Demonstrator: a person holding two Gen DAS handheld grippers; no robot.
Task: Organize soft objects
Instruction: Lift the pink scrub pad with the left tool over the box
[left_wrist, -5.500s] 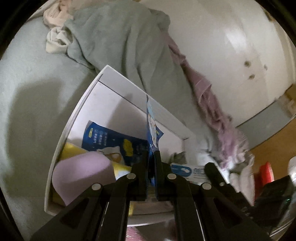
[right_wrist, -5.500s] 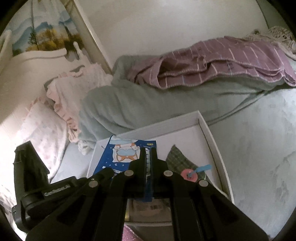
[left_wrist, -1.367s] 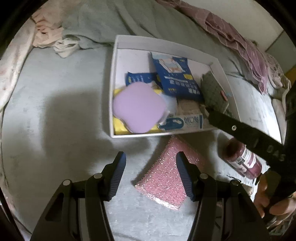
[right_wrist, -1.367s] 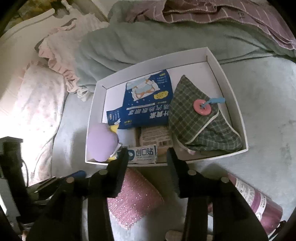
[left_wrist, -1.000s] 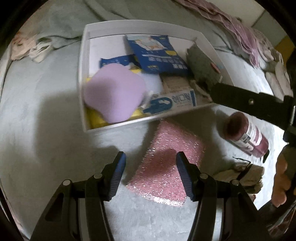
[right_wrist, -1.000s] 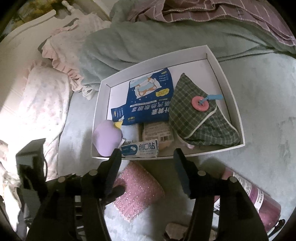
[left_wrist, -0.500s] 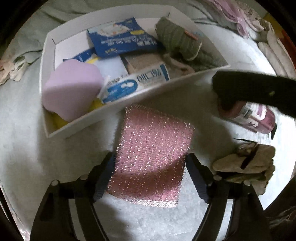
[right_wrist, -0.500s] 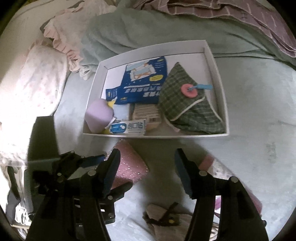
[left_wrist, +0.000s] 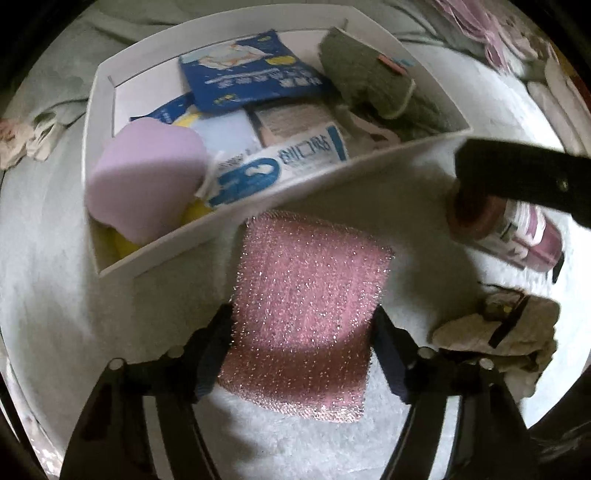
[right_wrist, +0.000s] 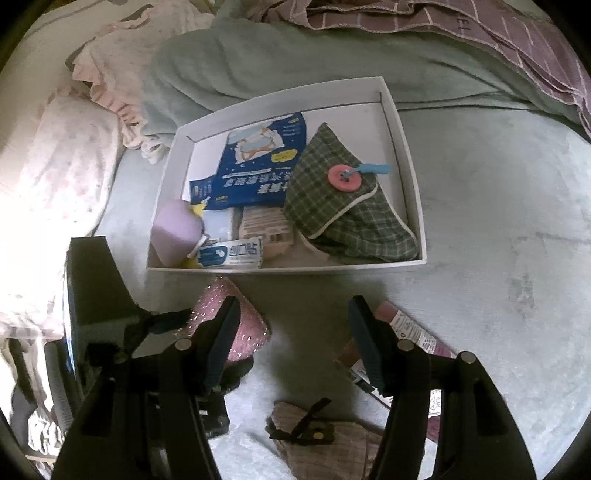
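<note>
Left hand-held gripper (left_wrist: 303, 332): wide apart, one finger on each side of the sparkly pink scouring pad (left_wrist: 306, 314), not yet closed on it. Pad flat on the pale green bed cover (left_wrist: 55, 295), just in front of the white tray (left_wrist: 332, 173). Right hand-held gripper (right_wrist: 293, 332): also wide, holding nothing, hovering above the bed cover between pad and maroon bottle (right_wrist: 406, 332). Inside the tray: lilac sponge (left_wrist: 144, 177), blue packets (left_wrist: 251, 70), green plaid pouch (right_wrist: 343, 199). Beige checked cloth (left_wrist: 498, 332) lying near the bottle.
</note>
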